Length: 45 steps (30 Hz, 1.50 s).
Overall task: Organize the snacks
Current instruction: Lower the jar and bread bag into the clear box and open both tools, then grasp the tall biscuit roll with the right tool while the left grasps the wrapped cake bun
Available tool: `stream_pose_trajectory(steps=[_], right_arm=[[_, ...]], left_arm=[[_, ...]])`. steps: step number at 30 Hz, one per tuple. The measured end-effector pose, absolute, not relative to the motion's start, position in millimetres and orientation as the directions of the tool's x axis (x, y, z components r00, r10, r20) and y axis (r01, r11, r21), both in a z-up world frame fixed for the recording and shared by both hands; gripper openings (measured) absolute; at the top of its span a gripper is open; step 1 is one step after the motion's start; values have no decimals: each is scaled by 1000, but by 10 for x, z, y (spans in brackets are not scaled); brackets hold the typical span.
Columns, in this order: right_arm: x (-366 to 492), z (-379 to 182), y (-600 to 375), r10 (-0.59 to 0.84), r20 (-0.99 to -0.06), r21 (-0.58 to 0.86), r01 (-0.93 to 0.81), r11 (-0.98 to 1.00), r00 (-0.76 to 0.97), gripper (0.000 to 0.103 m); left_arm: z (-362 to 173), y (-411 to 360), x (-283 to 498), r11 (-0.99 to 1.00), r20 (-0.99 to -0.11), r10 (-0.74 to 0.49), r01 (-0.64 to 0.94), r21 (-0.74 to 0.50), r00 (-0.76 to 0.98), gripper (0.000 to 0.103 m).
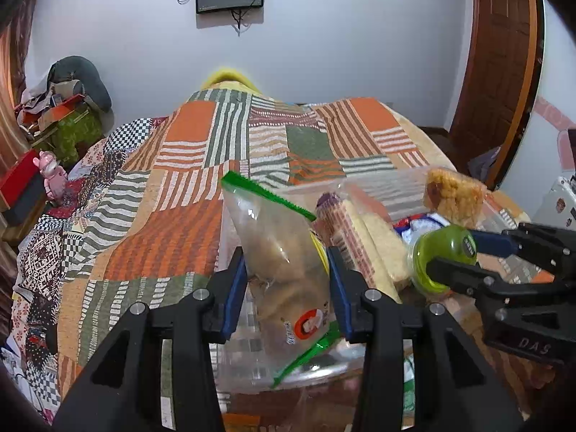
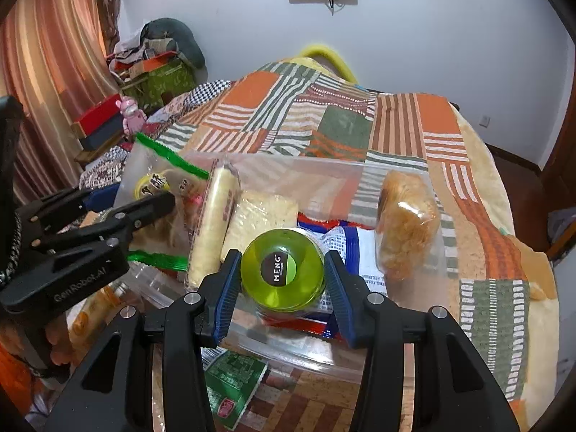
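Left gripper (image 1: 288,280): jaws closed to about the width of a clear snack bag with green sealed edges (image 1: 284,252), which they pinch at mid-length; the bag stands tilted, upper edge leaning away, over the near-left corner of a clear plastic bin (image 2: 280,160). Right gripper (image 2: 282,280): jaws closed part-way onto the sides of a green jelly cup (image 2: 282,270), its round dark label reading MENG facing the camera; the cup hangs over the middle of the bin, above a red, white and blue flat packet (image 2: 360,252). Inside the bin, from its left: a long wafer pack (image 2: 212,223) on edge, a pale noodle block (image 2: 259,212) leaning beside it, the flat packet on the floor, and a wrapped golden cake (image 2: 406,223) upright against the right wall. The bin rests on a bed under a patchwork blanket (image 1: 180,187); a green sachet (image 2: 234,381) lies outside the near wall. Judged step: both snacks are being carried into the bin, neither yet released. The next move probably calls for lowering the cup onto free floor between noodle block and cake, and standing the bag in the left end before either pair of jaws opens; the cup may roll if set on the sloping packet.
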State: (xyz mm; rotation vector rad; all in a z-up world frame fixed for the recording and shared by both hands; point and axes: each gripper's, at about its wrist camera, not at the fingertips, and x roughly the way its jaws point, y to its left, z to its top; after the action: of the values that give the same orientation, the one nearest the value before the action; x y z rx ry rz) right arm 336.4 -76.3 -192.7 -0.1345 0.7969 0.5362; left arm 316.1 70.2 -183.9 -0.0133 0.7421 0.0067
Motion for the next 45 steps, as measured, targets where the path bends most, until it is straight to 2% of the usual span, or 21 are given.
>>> stream_pose_trajectory(steps=[4, 8, 11, 19, 24, 32, 39, 41, 42, 45], right_arm=[[3312, -1861, -804, 420, -711, 98, -511, 854, 565, 45], [3253, -1772, -856, 424, -701, 99, -511, 854, 573, 54], [3154, -1696, -918, 427, -688, 98, -508, 856, 586, 57], [2907, -1565, -1007, 459, -665, 117, -524, 843, 589, 57], [2748, -1553, -925, 495, -659, 138, -555, 820, 567, 57], [2599, -1800, -535, 521, -705, 142, -624, 769, 481, 57], [2592, -2131, -280, 511, -769, 158, -659, 735, 385, 57], [2606, -2218, -244, 508, -784, 171, -662, 729, 357, 57], [2602, -2248, -229, 504, -789, 171, -663, 728, 350, 58], [2586, -2283, -189, 492, -801, 156, -674, 722, 342, 60]], left_arm=[[-1860, 727, 3106, 1000, -708, -1, -10, -12, 706, 55], [-1799, 723, 2943, 1000, -706, 3, 1, 5, 708, 60], [-1703, 734, 2778, 1000, -693, -1, 10, 9, 721, 64], [-1543, 897, 2344, 1000, -685, -5, -2, -9, 728, 70], [-1672, 1034, 2139, 1000, -717, 27, -30, 8, 697, 71], [-2198, 1204, 1936, 997, -808, 3, -61, -40, 589, 71], [-2444, 1212, 1937, 993, -830, -55, -54, -102, 554, 70], [-2519, 1204, 1962, 988, -836, -94, -54, -146, 541, 60], [-2549, 1187, 1966, 987, -837, -100, -54, -152, 537, 59], [-2551, 1123, 1944, 991, -827, -84, -43, -130, 557, 44]])
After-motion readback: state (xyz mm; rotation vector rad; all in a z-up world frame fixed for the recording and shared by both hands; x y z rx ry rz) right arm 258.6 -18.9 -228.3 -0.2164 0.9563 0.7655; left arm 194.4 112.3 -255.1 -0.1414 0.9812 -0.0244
